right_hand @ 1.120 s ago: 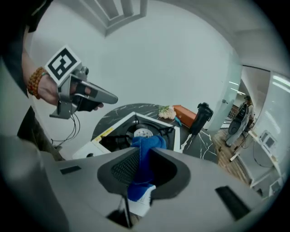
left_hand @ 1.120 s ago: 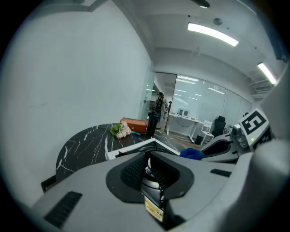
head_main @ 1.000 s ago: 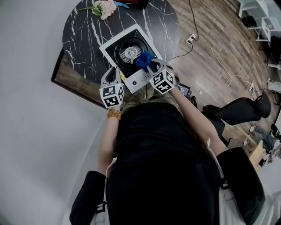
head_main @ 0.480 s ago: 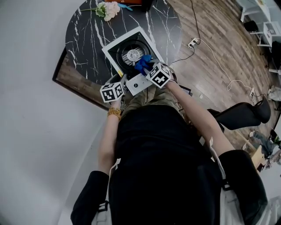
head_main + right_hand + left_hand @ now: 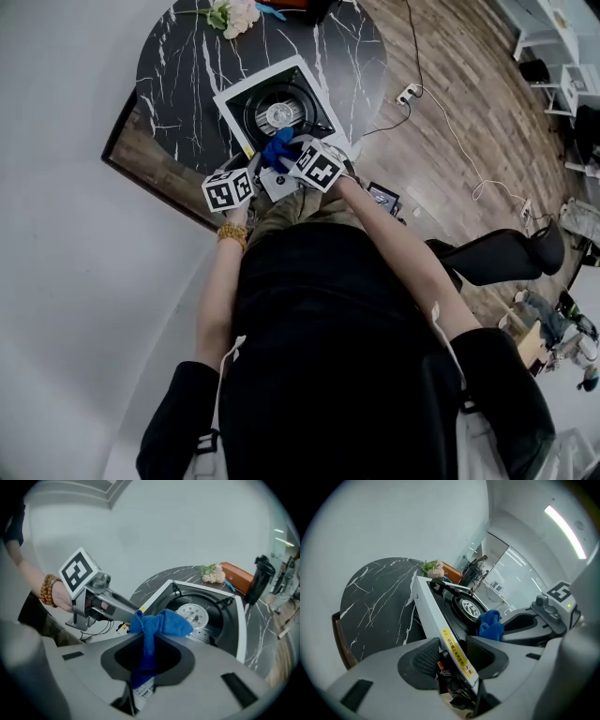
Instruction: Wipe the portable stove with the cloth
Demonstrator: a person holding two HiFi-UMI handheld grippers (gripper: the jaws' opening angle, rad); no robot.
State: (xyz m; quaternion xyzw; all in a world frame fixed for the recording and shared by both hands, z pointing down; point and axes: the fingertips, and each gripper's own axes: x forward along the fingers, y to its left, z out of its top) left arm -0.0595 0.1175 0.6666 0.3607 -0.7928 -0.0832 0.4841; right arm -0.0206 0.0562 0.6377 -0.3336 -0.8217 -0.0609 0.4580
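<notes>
One portable stove [image 5: 255,79], near side of marbled table [image 5: 178,66]; yellow label strip [image 5: 457,651] on edge, print unreadable. One blue cloth [image 5: 161,620], pinched in right gripper [image 5: 147,656], over stove's near rim. Left gripper [image 5: 452,654] just opening, jaws apart astride stove's edge.

Bare tabletop [image 5: 178,75] lies open left of the stove [image 5: 281,111]; flowers [image 5: 232,13] and an orange box [image 5: 237,577] block the far edge.

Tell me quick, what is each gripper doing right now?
Left gripper: open, jaws just opened, with the stove edge between them.
Right gripper: closed on the blue cloth.
</notes>
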